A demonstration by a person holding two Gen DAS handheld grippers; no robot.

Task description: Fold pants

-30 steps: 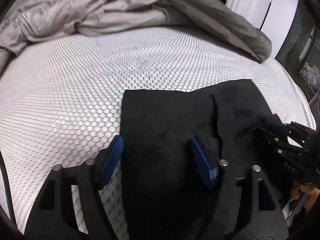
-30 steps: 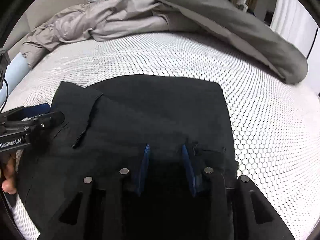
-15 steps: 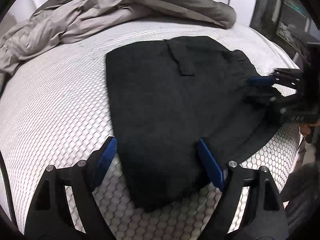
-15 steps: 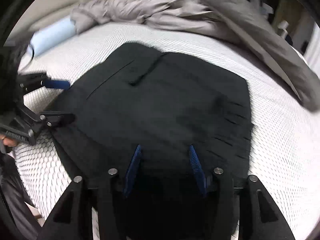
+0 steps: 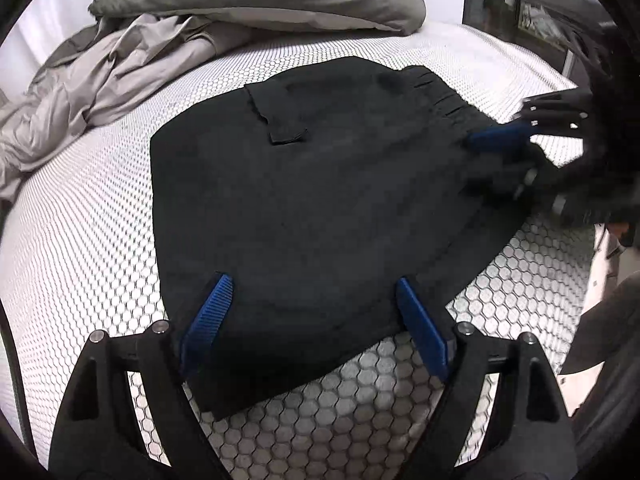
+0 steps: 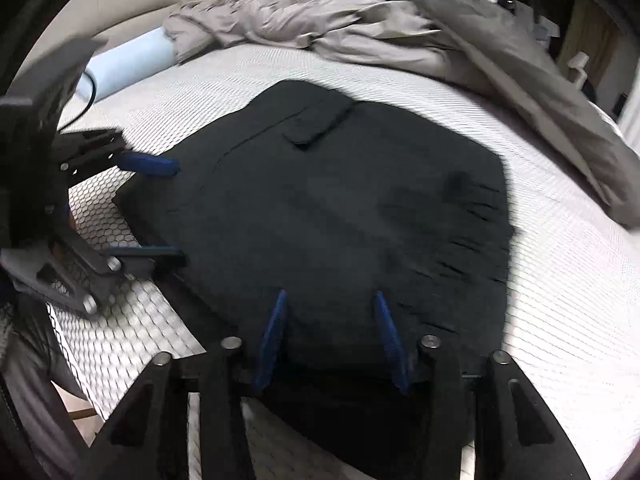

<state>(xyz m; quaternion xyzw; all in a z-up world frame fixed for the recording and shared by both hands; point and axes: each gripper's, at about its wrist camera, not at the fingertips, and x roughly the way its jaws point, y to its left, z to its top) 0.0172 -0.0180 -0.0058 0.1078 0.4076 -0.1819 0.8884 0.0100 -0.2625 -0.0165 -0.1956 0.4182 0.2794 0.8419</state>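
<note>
My left gripper (image 5: 310,318) now stands wider, pulled back to the black pants' (image 5: 320,200) near edge. My right gripper (image 6: 330,338) narrows slightly, fabric between its jaws.

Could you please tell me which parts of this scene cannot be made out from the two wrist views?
- Right gripper, left wrist view: motion blur hides whether its fingers touch the pants.
- Pants' near edge, right wrist view: hidden behind the right gripper's own fingers.
- How many layers the pants are folded into: the black cloth shows too little detail in either view.
- Room beyond the grey duvet: dark and cut off by the frame's edge.

Left tool (image 5: 312,312) spread wide, right tool (image 6: 330,320) narrower, jaws just closing; both tilt downward.
</note>
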